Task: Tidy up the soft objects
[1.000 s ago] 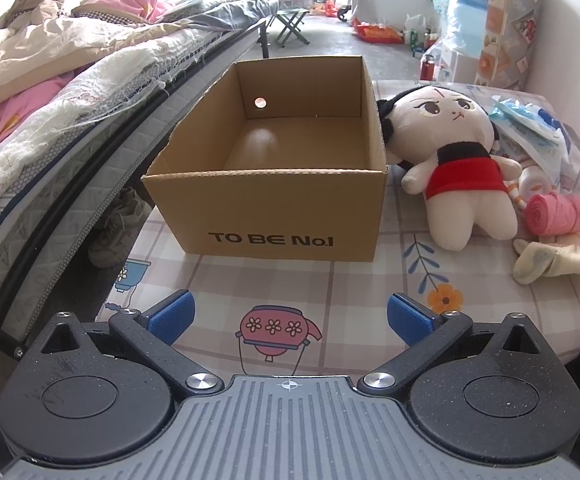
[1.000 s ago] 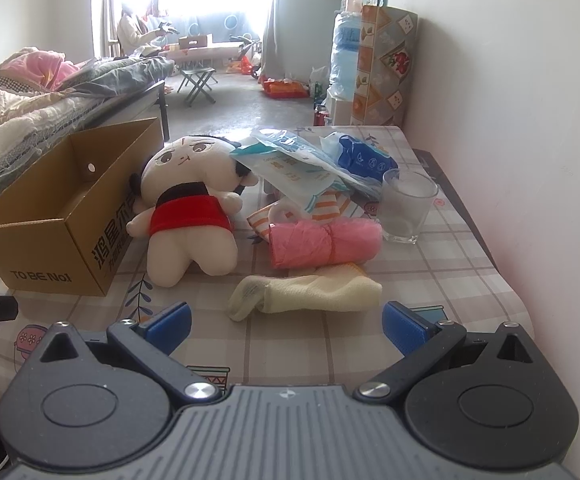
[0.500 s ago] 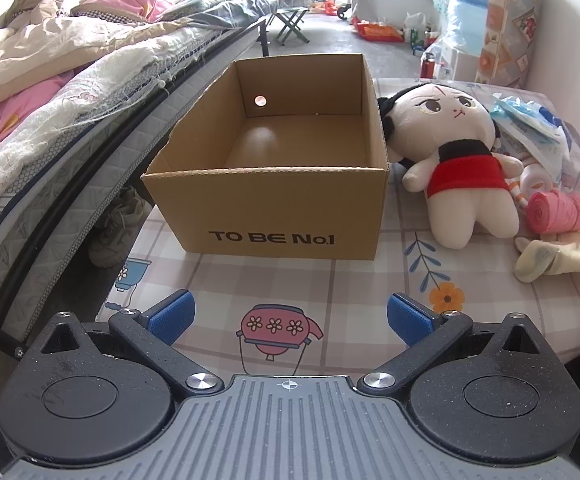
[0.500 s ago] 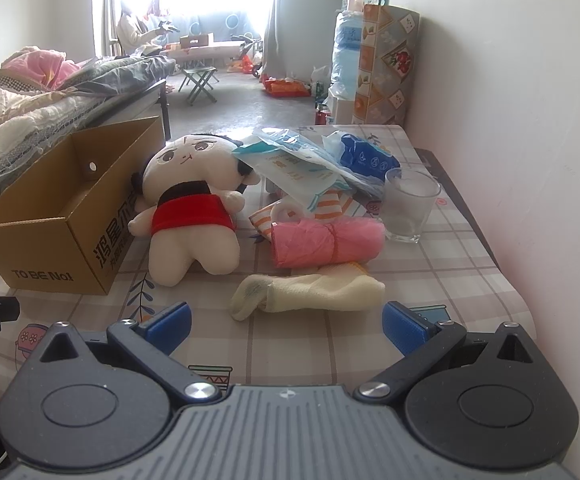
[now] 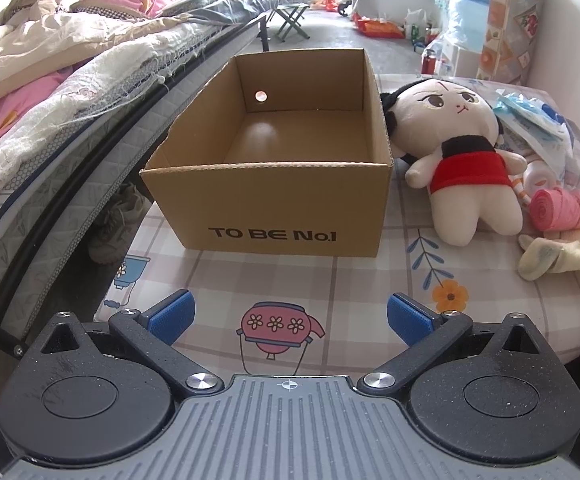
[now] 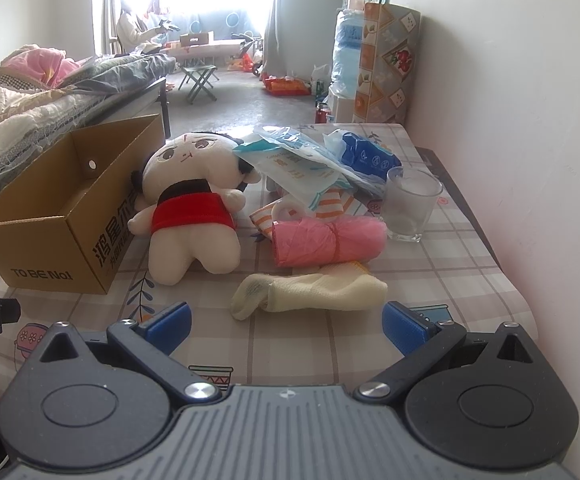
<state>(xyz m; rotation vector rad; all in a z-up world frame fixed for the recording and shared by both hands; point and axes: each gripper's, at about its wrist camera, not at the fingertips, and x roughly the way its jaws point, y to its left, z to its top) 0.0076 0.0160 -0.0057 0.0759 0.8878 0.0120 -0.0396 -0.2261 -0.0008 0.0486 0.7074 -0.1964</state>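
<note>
almost no change from a second ago, both views just creep slightly closer. cardboard box (image 5: 282, 204) sits open and empty on the table (image 5: 370, 292). plush doll (image 6: 194, 208) in red dress lies face up against its right side. cream sock (image 6: 310, 290) lies flat before right gripper (image 6: 286, 320). left gripper (image 5: 288, 314) and right both spread wide, holding nothing.

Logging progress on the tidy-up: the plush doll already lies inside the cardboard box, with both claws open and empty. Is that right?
Not quite. The plush doll lies on the table beside the cardboard box, which is empty, as the left wrist view shows. The left claw and right claw are indeed open and empty.
</note>
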